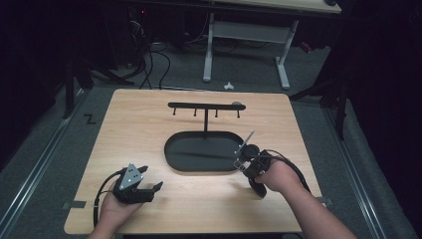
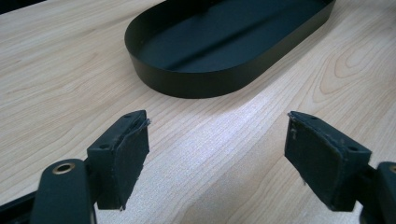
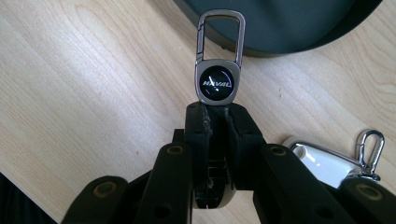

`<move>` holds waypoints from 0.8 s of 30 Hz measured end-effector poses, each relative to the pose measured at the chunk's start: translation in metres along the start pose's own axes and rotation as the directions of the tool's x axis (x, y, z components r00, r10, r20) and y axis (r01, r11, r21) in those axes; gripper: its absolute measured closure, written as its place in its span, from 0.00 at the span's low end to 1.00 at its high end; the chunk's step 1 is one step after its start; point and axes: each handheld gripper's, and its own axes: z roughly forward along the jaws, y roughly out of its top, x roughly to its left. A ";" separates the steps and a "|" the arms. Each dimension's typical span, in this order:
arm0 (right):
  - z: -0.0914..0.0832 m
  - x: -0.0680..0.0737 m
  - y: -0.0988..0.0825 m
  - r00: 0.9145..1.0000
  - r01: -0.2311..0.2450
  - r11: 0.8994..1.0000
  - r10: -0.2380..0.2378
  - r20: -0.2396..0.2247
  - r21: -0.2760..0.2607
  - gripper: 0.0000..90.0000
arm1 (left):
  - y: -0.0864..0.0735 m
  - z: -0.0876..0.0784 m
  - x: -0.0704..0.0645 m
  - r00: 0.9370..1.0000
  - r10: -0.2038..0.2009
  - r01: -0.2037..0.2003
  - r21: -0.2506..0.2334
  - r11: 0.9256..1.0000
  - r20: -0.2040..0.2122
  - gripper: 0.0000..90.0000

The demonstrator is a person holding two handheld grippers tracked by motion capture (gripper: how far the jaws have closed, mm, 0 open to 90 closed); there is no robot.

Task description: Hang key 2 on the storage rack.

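Observation:
A metal keychain (image 3: pixel 218 70) with a carabiner clip and a round black emblem sticks up from my right gripper (image 3: pixel 215 114), which is shut on its lower end. In the high view the right gripper (image 1: pixel 246 162) hangs by the right end of the black oval tray (image 1: pixel 171 149), with the keychain (image 1: pixel 245 142) pointing up and away. My left gripper (image 1: pixel 152 188) rests low over the wood at the front left. The left gripper's (image 2: pixel 217 154) jaws stand wide apart with bare table between them, and the tray (image 2: pixel 196 79) lies ahead of it.
A black T-shaped rack (image 1: pixel 205 105) with several small hooks rises from the tray's far side. A white fob with a silver clip (image 3: pixel 327 163) lies on the table beside my right jaws. The tray's edge (image 3: pixel 280 46) is just beyond the held keychain.

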 end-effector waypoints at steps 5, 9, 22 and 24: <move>-0.005 0.002 0.003 1.000 -0.002 1.000 0.002 0.002 -0.021 0.89 | 0.000 0.000 0.000 1.000 -0.005 0.005 -0.014 1.000 -0.007 0.25; -0.014 0.002 0.005 1.000 -0.009 0.999 0.009 -0.007 -0.049 0.89 | 0.001 0.002 0.002 1.000 -0.013 0.013 -0.024 1.000 -0.002 0.25; -0.047 0.000 0.016 1.000 -0.018 0.992 0.021 0.022 -0.123 0.90 | -0.003 -0.007 0.005 0.999 -0.037 0.037 -0.042 0.998 -0.009 0.25; -0.053 0.001 0.020 0.999 -0.012 0.991 0.016 0.035 -0.130 0.90 | -0.003 -0.007 0.006 0.999 -0.041 0.040 -0.043 0.998 -0.005 0.25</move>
